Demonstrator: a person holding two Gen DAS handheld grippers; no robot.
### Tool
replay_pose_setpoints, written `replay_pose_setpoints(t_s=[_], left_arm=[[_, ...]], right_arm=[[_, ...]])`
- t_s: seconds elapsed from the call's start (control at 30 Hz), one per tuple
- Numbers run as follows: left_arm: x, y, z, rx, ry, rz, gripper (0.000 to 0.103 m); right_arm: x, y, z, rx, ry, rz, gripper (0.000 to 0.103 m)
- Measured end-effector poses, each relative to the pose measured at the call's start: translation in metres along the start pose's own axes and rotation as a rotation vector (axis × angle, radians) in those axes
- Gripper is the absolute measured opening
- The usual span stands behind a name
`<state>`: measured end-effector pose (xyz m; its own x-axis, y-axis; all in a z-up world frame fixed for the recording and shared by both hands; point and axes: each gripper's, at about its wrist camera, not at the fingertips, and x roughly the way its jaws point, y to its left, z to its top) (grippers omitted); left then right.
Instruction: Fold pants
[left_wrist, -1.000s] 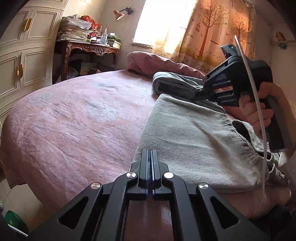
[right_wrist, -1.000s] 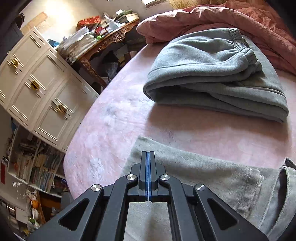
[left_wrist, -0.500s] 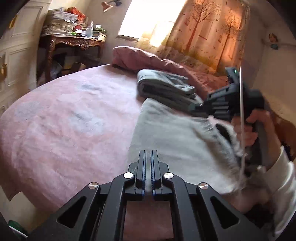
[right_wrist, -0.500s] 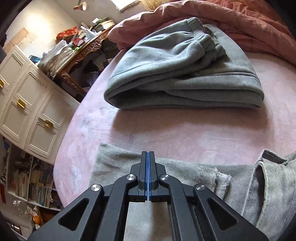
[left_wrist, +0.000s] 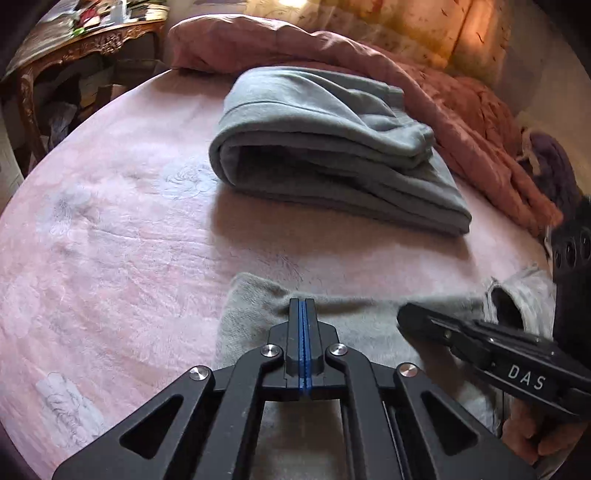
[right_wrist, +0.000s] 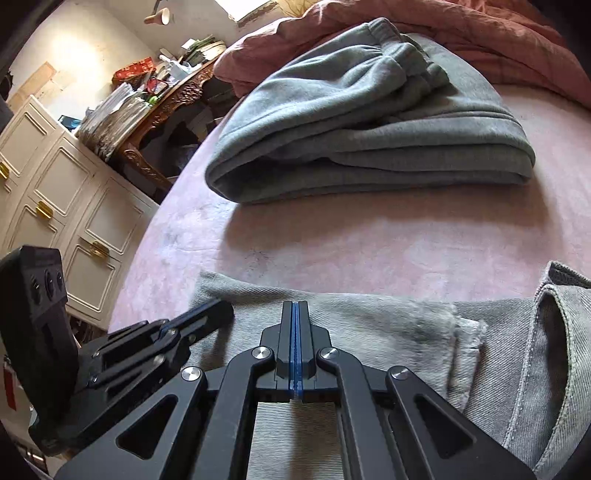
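Light grey corduroy pants (right_wrist: 388, 325) lie folded flat on the pink bed near me, waistband and pocket at the right (right_wrist: 554, 332); they also show in the left wrist view (left_wrist: 258, 314). My left gripper (left_wrist: 303, 306) is shut and empty, its tips over the pants' far left part. My right gripper (right_wrist: 294, 310) is shut and empty over the middle of the pants. The right gripper shows in the left wrist view (left_wrist: 413, 321) and the left gripper in the right wrist view (right_wrist: 218, 310), side by side.
Folded grey sweatpants (left_wrist: 332, 147) lie further back on the pink bedspread (left_wrist: 110, 221). A crumpled pink quilt (left_wrist: 461, 110) lies behind them. White cupboards (right_wrist: 55, 192) and a cluttered carved wooden desk (right_wrist: 159, 103) stand to the left beyond the bed edge.
The left gripper has swung right and forward, from the pants' near edge to beside the right gripper at their far edge. The right gripper has moved slightly forward. Both stayed shut.
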<state>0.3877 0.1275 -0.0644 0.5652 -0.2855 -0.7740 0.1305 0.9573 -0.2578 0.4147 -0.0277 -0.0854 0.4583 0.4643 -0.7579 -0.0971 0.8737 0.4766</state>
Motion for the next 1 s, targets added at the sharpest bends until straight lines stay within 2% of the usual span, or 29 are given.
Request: replay_pose_setpoints(t_s=[0.03,0.1,0.13,0.23,0.33,0.5,0.7,0.77,0.87,0.93,1.0], left_arm=[[-0.004,0.006,-0.002,-0.042,-0.035,-0.007,0.003],[-0.006,0.01,-0.006,-0.049,-0.058,-0.011,0.003],[-0.006,0.012,-0.007,-0.056,-0.063,-0.016,0.004],[-0.007,0.012,-0.008,-0.059,-0.086,-0.008,0.004],[-0.006,0.01,-0.01,-0.048,-0.105,0.013,0.004],[0.003,0.012,-0.006,-0.054,-0.068,0.017,0.004],[0.0,0.011,-0.005,-0.05,-0.059,-0.001,0.003],[-0.015,0.002,-0.003,0.009,-0.033,-0.019,0.001],[-0.069,-0.023,-0.019,0.157,-0.134,0.023,0.001],[-0.098,-0.027,-0.035,0.153,-0.147,0.029,0.001],[-0.117,-0.027,-0.053,0.136,-0.158,0.007,0.001]], right_arm=[[-0.004,-0.005,0.001,0.02,-0.003,-0.023,0.0],[-0.018,-0.016,0.0,0.068,-0.052,-0.134,0.0],[-0.024,-0.023,-0.001,0.08,-0.063,-0.149,0.0],[-0.029,-0.034,-0.003,0.097,-0.051,-0.117,0.0],[-0.033,-0.027,-0.004,0.063,-0.071,-0.164,0.0],[-0.016,-0.03,-0.003,0.054,-0.053,-0.191,0.0],[-0.022,-0.03,-0.003,0.059,-0.052,-0.174,0.0],[-0.04,-0.024,-0.009,0.054,-0.037,-0.131,0.0],[-0.076,-0.002,-0.023,-0.033,-0.057,-0.077,0.0],[-0.1,0.009,-0.04,-0.081,-0.072,-0.051,0.0],[-0.114,0.014,-0.061,-0.105,-0.051,-0.025,0.0]])
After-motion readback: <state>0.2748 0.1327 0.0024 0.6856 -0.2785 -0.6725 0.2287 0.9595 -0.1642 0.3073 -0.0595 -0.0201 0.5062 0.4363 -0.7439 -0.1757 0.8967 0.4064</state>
